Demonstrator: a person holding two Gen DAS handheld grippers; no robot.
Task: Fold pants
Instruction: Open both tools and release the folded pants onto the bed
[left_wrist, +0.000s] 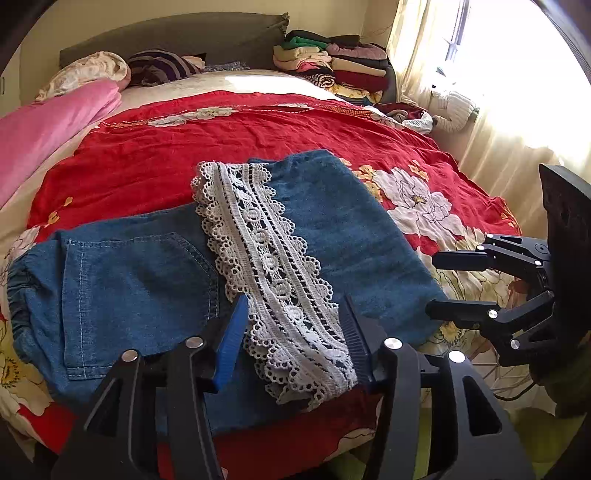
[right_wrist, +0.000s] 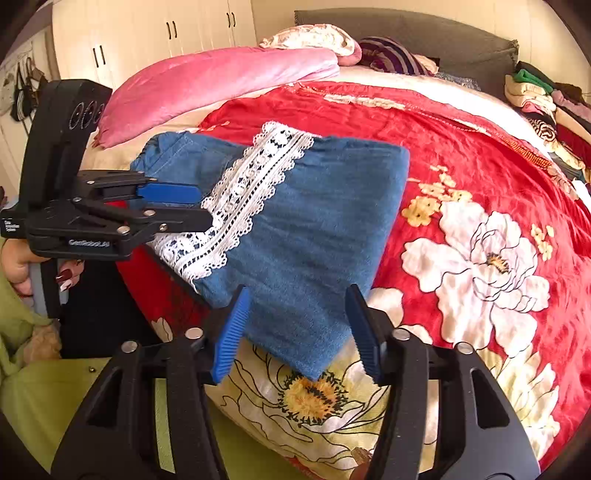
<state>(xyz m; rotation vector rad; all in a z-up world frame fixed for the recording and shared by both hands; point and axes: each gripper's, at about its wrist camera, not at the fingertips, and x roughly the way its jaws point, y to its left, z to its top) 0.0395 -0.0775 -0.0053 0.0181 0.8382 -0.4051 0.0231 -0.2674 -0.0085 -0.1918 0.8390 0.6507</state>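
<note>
**Blue denim pants, folded, near edge of bed**

Denim, mid-blue: the pants (left_wrist: 325, 221) lie folded on the near part of the red floral bedspread (left_wrist: 229, 136), waistband end toward the left in the left wrist view, a back pocket (left_wrist: 140, 295) showing. A white lace band (left_wrist: 266, 258) crosses the top layer from the far side to the near edge. How many layers lie beneath cannot be made out.

Left gripper (left_wrist: 295, 325): fingers spread moderately, straddling the near end of the lace band; the pads stand clear of the cloth on both sides, gripping nothing. Its lower linkage covers the near hem of the pants.

Right gripper (right_wrist: 299, 325): fingers likewise parted, one near corner of the folded denim lying between them, not pinched. The corner overhangs a yellow flower print on the bedspread.

Edges: the near bed edge runs just under both grippers; the drop beyond it is hidden by the black frames. A hand (right_wrist: 22, 266) on the left tool's grip is partly cut off at the frame edge.

Open room: broad bare bedspread beyond and to the right of the pants. A pink quilt (right_wrist: 221, 81) bounds the left, stacked clothes (left_wrist: 332, 59) the far right corner, a bright curtain (left_wrist: 498, 110) the window side, washed out by glare.
</note>
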